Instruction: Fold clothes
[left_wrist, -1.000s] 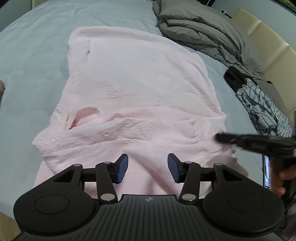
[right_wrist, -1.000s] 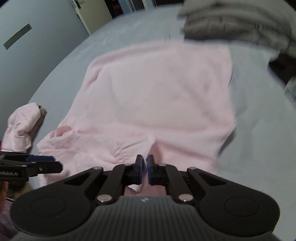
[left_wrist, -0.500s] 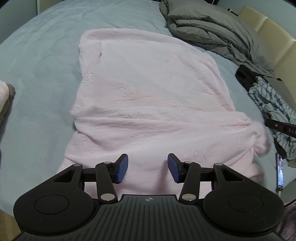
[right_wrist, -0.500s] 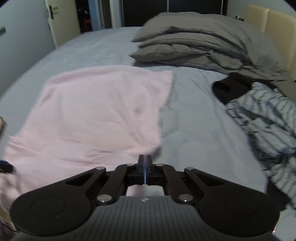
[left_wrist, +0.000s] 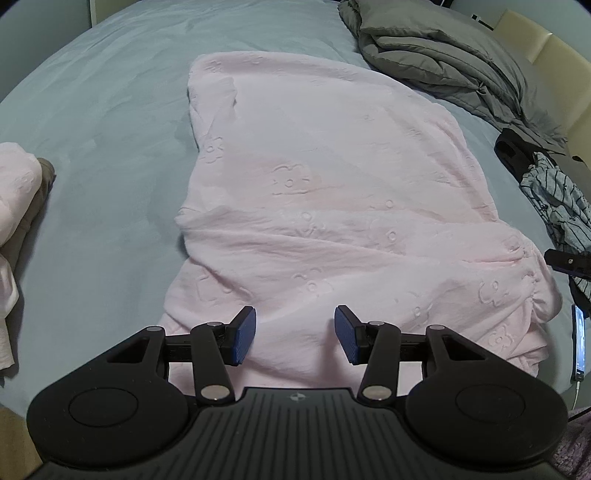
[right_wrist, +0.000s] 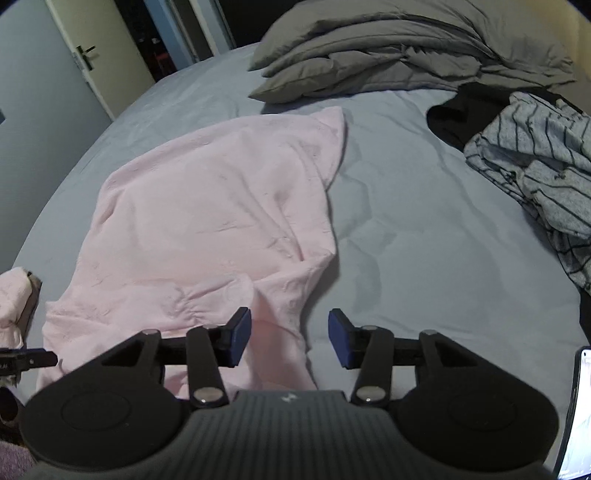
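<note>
1. The pink garment (left_wrist: 325, 206) lies spread on the bed (left_wrist: 103, 122), its long axis running away from the two grippers toward the grey duvet (left_wrist: 443, 59) at the far end. A band of it near the grippers lies doubled over the rest, with a soft ridge crossing its width.
2. The left gripper (left_wrist: 294, 336) hovers over the near edge of the garment, jaws wide apart and holding nothing.
3. The right gripper (right_wrist: 289, 336) is likewise wide open and empty; cloth shows under its left pad, bare sheet under its right, so it sits at the garment's near right corner.
4. Each gripper is nearest its own side of the near hem. The right corner is bunched and gathered, so it looks the likelier one to need tidying.
5. There are no containers in view. A folded pink piece (left_wrist: 14, 206) rests at the left edge of the bed, well apart from the garment.
6. A striped grey garment (right_wrist: 535, 162) and something black (right_wrist: 454, 118) lie loose to the right, and a phone (left_wrist: 579, 343) sits by the bed's near right edge.
</note>
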